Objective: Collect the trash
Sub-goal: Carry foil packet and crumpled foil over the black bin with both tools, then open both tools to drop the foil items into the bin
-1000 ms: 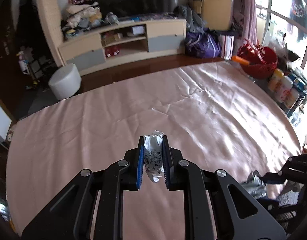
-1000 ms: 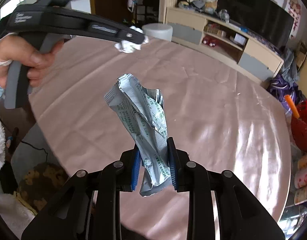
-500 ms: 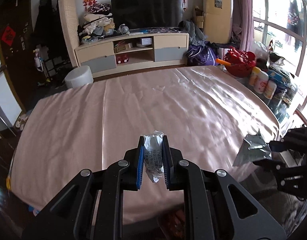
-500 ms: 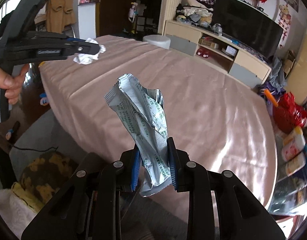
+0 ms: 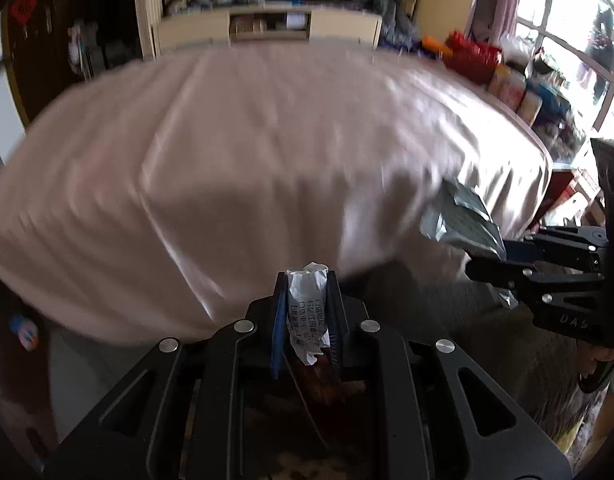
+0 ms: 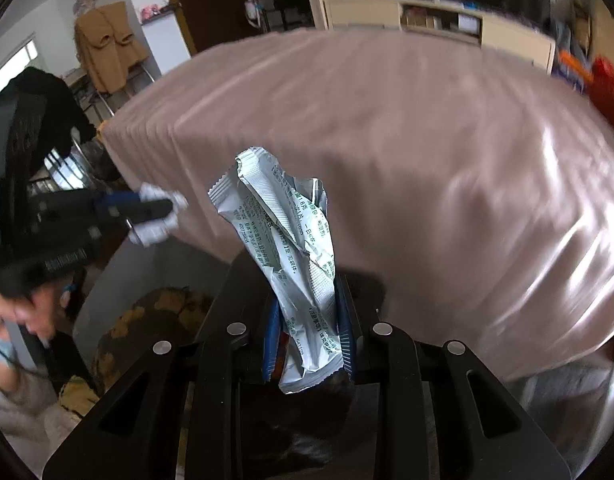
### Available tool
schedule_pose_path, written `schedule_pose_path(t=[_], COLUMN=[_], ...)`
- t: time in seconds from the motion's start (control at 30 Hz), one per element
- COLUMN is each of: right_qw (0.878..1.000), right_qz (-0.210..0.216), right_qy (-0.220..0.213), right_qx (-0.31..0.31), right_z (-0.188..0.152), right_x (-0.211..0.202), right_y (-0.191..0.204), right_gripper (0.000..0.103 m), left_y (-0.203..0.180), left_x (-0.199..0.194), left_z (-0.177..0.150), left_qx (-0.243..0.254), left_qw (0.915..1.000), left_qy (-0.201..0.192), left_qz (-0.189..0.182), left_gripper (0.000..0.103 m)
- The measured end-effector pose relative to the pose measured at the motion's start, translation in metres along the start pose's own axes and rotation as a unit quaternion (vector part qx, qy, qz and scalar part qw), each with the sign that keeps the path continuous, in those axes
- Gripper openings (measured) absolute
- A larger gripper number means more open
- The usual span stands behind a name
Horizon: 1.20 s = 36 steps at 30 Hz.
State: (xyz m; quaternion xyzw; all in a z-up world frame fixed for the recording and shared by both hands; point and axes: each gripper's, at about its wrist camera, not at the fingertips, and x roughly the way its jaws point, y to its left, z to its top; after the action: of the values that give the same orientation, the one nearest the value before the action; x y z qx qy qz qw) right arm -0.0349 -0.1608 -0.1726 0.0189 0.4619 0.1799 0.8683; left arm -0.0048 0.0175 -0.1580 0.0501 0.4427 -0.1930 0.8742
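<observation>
Up close, we see our right gripper (image 6: pixel 307 336) clamped on a long silver foil wrapper (image 6: pixel 291 240), creased and twisted, printed with small green text, its torn top edge standing well above the blue pads (image 6: pixel 344 328) and its lower end hanging below them. Our left gripper (image 5: pixel 307 312) is pinched tight on a small crumpled white scrap (image 5: pixel 307 300) with dark printed characters, held upright between the fingers. Both pieces are off the table (image 5: pixel 247 140), held in the air near its draped edge. Much is hard to read: the pink cloth and the cabinet (image 5: pixel 267 26) behind are smeared by motion, the print on both pieces is too small to make out, and the dark brownish shape under the left gripper cannot be identified. The person's face at the left edge of the right view is blurred. Compared with half a second ago, both views have dropped from above the tabletop to below its rim, and the table now fills the upper part of each view.
</observation>
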Motion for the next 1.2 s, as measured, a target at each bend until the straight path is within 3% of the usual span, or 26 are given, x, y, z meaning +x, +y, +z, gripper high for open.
schedule_pose_path(t=[0.2,0.33,0.53,0.8,0.9,0.97,1.13,1.2], right_qw=[0.998,0.992,0.991,0.991,0.99,0.99,0.988,0.988], right_qz=[-0.01,0.023,0.0,-0.012,-0.014,-0.014,-0.016,-0.016], right_qy=[0.035,0.06,0.072,0.079,0.082,0.087,0.087,0.086], right_qx=[0.054,0.106,0.114,0.11,0.113,0.114,0.124,0.13], right_z=[-0.029,-0.049,-0.047,-0.043,-0.045,-0.044,-0.043,-0.042], right_x=[0.035,0.06,0.066,0.069,0.071,0.074,0.074,0.074], right_y=[-0.007,-0.013,-0.014,-0.011,-0.014,-0.014,-0.021,-0.024], right_gripper=[0.027,0.027,0.027,0.03,0.038,0.048,0.071,0.074], left_y=[0.0,-0.004,-0.022,-0.024,-0.023,-0.024,-0.021,-0.019], left_x=[0.04,0.062,0.092,0.099,0.1,0.098,0.094,0.092], left_z=[-0.044,-0.068,-0.086,-0.086,-0.083,-0.083,-0.081,-0.081], left_qx=[-0.03,-0.031,-0.018,-0.012,-0.01,-0.009,-0.011,-0.013], left_qw=[0.9981,0.9957,0.9925,0.9916,0.9912,0.9911,0.9916,0.9919], left_qy=[0.051,0.084,0.115,0.123,0.127,0.129,0.127,0.125], left_qz=[-0.019,-0.027,-0.038,-0.038,-0.036,-0.03,-0.022,-0.019], left_gripper=[0.017,0.017,0.017,0.017,0.02,0.032,0.046,0.054])
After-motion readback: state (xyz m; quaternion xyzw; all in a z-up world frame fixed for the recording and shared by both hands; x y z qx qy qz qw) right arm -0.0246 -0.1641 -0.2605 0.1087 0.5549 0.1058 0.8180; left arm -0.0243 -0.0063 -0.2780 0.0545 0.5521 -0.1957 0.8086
